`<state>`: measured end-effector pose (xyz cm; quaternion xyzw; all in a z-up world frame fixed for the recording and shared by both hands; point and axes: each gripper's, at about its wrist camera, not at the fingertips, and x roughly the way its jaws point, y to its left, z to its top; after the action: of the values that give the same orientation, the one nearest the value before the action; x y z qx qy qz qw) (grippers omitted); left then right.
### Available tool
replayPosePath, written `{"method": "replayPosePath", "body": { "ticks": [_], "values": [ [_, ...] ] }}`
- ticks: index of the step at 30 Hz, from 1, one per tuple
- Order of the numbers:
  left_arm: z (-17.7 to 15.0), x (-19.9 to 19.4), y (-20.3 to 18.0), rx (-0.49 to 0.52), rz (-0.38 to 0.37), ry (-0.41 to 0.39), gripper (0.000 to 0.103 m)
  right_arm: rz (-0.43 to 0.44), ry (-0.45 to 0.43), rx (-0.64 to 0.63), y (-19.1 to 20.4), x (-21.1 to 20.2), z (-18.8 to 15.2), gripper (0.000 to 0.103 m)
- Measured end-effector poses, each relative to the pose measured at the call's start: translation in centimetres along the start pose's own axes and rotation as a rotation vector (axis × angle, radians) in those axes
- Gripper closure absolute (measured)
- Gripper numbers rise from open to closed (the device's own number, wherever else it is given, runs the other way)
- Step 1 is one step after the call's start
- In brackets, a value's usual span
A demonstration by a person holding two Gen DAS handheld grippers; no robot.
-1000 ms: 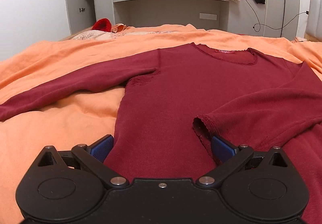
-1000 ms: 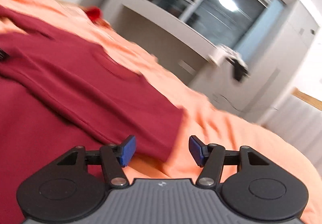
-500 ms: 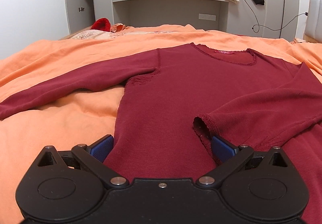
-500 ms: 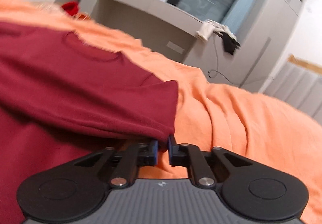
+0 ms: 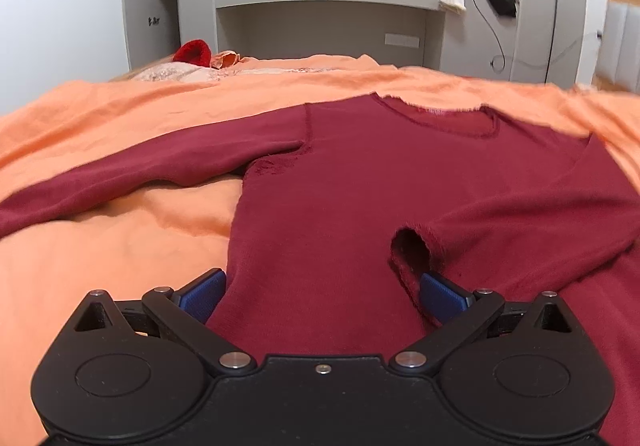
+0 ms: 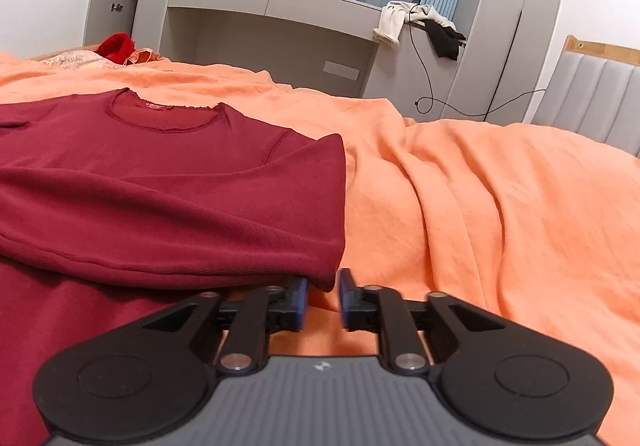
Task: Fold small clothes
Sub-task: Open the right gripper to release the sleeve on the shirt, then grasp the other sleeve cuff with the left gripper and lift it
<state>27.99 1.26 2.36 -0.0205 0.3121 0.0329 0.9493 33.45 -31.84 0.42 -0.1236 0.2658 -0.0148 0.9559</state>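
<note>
A dark red long-sleeved sweater (image 5: 340, 185) lies face up on the orange bedspread (image 5: 120, 254). One sleeve (image 5: 140, 173) stretches out to the left. The other sleeve is folded across the body, and its cuff (image 5: 412, 250) lies just ahead of the left gripper's right finger. My left gripper (image 5: 320, 286) is open wide over the sweater's lower body, and its pads press on nothing. In the right wrist view the folded shoulder edge of the sweater (image 6: 160, 185) ends in a corner between the pads of my right gripper (image 6: 323, 294). Its jaws are opening, with a narrow gap on either side of the cloth.
A grey wall unit (image 5: 328, 29) with a niche stands behind the bed. A red knitted item (image 5: 194, 51) lies at the far left of the bed. Clothes (image 6: 400, 21) and a cable (image 6: 424, 77) hang at the shelf's right end. A padded headboard (image 6: 592, 97) is on the right.
The right gripper rolled level, shut on the corner of the folded sleeve, and has now parted its jaws a little. The left gripper and the sweater's body stayed put.
</note>
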Motion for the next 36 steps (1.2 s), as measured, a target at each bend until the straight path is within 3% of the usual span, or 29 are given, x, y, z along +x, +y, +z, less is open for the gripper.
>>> {"method": "replayPosePath", "body": {
  "ticks": [1, 3, 5, 10, 13, 18, 23, 28, 34, 36],
  "values": [
    [0.2, -0.2, 0.6, -0.026, -0.011, -0.007, 0.001, -0.001, -0.004, 0.0, -0.1, -0.4, 0.0, 0.058],
    [0.5, -0.6, 1.9, -0.081, -0.014, -0.032, 0.001, -0.001, -0.016, -0.002, -0.2, -1.2, -0.1, 0.045],
    [0.9, -1.1, 3.6, -0.13, 0.014, -0.063, 0.001, 0.004, -0.032, -0.006, -0.3, -2.2, -0.1, 0.037],
    [1.7, -2.0, 9.3, -0.254, 0.097, -0.115, 0.001, 0.06, -0.111, 0.015, -0.5, -5.2, -0.4, 0.005],
    [1.8, -2.9, 13.4, -0.332, 0.159, -0.156, 0.001, 0.146, -0.182, 0.021, 0.1, -7.0, -0.6, 0.0],
    [1.4, -4.4, 19.7, -0.464, 0.221, -0.223, 0.001, 0.27, -0.267, 0.009, 1.8, -9.2, -0.2, 0.0],
    [0.7, -3.5, 24.9, -0.673, 0.156, -0.179, 0.001, 0.353, -0.289, -0.001, 3.8, -10.4, 0.7, 0.0],
    [0.5, -2.4, 26.2, -0.702, 0.17, -0.203, 0.001, 0.414, -0.291, 0.016, 4.9, -11.0, 1.0, 0.0],
    [0.8, -0.8, 27.0, -0.731, 0.316, -0.205, 0.004, 0.428, -0.268, 0.0, 5.6, -10.7, 0.5, 0.0],
    [1.0, -0.5, 27.2, -0.746, 0.363, -0.207, 0.011, 0.426, -0.256, 0.003, 5.7, -10.5, 0.3, 0.0]
  ]
}}
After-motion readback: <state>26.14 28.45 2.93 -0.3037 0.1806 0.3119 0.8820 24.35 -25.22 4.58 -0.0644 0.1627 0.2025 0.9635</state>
